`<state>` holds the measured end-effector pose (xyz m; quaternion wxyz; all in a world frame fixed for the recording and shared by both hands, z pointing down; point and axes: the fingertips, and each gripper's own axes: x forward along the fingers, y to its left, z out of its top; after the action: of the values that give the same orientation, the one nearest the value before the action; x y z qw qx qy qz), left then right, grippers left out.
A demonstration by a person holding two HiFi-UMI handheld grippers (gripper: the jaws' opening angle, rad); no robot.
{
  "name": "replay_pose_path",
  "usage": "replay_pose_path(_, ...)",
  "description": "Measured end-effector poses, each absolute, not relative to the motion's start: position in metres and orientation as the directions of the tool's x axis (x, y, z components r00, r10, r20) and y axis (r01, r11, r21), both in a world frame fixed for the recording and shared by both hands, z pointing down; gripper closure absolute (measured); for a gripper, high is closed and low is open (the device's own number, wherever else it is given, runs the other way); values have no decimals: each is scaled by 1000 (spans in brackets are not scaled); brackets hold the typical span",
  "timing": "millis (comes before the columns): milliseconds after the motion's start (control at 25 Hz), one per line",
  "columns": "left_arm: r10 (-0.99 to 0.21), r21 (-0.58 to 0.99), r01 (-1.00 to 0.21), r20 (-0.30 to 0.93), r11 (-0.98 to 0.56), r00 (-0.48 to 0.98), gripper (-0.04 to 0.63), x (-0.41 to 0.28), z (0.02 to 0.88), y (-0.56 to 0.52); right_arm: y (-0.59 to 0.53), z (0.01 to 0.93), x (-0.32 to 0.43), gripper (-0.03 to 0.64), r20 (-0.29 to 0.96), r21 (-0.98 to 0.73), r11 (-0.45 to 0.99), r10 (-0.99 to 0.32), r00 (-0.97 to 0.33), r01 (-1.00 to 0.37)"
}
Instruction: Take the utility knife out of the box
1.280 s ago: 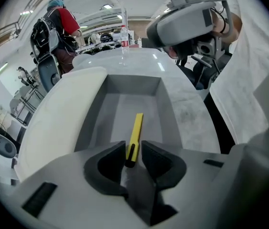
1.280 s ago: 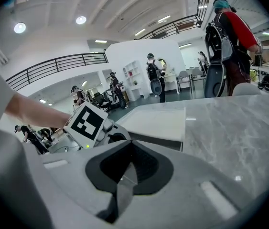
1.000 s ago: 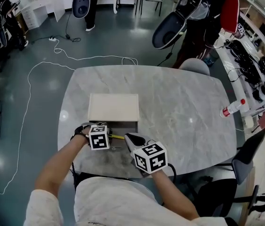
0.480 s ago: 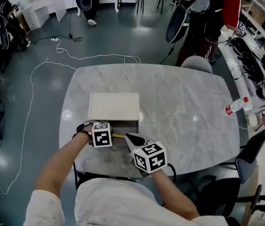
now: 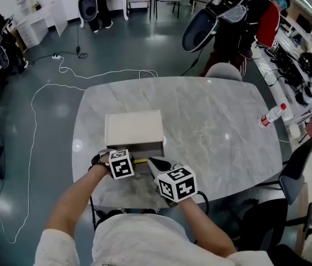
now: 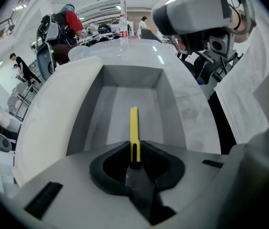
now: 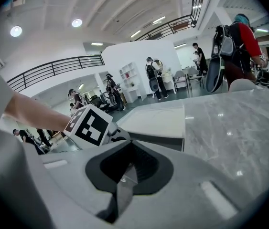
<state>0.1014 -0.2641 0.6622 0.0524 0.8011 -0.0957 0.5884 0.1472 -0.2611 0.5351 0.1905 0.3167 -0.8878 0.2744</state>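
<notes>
While left gripper [image 6: 134, 162] clamps utility knife [image 6: 134, 125], right gripper [image 7: 127, 170] pinched together empty, best drawn level toward 6 o'clock, clearing box [image 6: 89, 114].

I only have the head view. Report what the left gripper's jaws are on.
Observer: The left gripper is shut on the yellow knife.
Operator: Tell me where the knife's free end lies.
Observer: It points away from the jaws, over the grey inside of the open box.
Operator: Now check the right gripper.
Observer: The right gripper is shut, with nothing between its jaws.
</notes>
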Motion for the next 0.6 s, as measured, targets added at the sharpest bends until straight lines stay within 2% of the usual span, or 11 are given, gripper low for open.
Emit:
replay_pose_path(240, -124, -65, -183, 936, -981, 330, 534, 100, 656, -260, -254, 531, 144, 612, 519, -358, 591, -518, -680, -723)
replay_pose_path(600, -217, -97, -269, 858, -958, 465, 534, 105, 617, -268, -241, 522, 142, 612, 510, -341, 501, -612, -604, -795)
